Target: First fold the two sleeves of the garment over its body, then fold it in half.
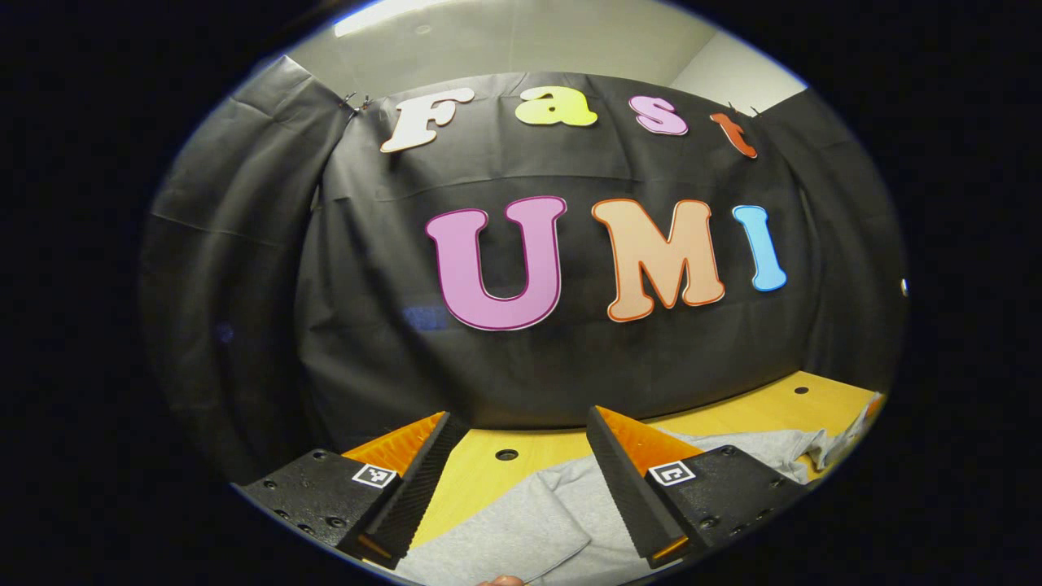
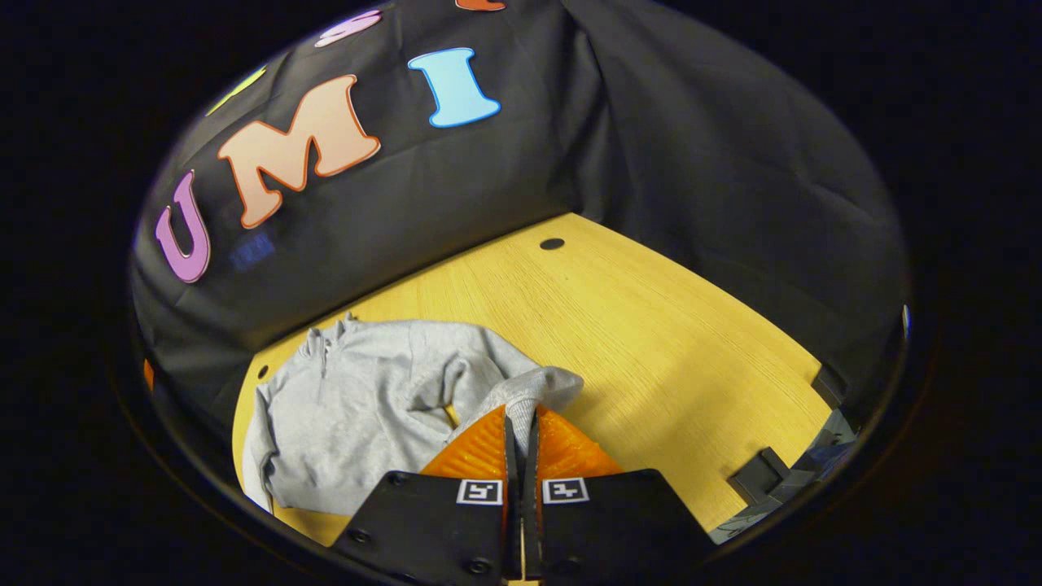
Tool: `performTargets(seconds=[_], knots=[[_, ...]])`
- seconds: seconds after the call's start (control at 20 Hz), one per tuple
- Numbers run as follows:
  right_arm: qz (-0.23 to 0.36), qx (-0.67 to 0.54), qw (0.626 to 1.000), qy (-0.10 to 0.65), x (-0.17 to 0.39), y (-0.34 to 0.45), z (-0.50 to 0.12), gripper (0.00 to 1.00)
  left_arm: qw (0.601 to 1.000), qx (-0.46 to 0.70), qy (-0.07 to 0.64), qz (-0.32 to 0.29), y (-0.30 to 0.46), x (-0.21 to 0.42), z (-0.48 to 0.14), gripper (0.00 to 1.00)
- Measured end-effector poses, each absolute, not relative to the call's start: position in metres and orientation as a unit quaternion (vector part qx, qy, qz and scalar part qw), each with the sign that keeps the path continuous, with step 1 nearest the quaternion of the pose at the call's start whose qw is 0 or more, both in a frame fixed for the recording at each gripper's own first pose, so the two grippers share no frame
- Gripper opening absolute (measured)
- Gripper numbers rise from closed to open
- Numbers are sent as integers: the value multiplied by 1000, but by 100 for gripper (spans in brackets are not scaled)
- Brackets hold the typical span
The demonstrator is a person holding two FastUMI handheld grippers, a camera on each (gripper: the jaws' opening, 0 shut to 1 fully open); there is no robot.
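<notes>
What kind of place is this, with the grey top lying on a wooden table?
Probably a small recording booth, not a home. Black cloth hangs as walls round a bare wooden table with round holes in it, and a grey garment lies there, its sleeve pinched by the right gripper, while the left gripper hangs open.

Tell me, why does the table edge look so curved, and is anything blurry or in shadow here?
Left gripper view: the fisheye lens bows the wooden table and booth wall; the grey garment stays sharp between the open left gripper. Right gripper view: same bending, a soft shadow falls on the table right of the right gripper, which pinches a sleeve.
</notes>
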State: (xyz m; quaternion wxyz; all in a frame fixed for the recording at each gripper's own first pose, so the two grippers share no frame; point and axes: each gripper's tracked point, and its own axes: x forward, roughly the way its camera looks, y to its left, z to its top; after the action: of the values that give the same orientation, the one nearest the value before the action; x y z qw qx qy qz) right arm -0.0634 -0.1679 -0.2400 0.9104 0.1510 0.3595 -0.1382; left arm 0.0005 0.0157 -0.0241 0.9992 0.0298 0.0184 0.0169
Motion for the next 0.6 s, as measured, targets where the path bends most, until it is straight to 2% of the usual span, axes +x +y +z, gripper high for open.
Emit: performTargets(seconds=[0.6], knots=[[-53, 164, 930, 325, 45, -84, -207, 4, 996, 43, 23, 79, 64, -23, -20, 96]])
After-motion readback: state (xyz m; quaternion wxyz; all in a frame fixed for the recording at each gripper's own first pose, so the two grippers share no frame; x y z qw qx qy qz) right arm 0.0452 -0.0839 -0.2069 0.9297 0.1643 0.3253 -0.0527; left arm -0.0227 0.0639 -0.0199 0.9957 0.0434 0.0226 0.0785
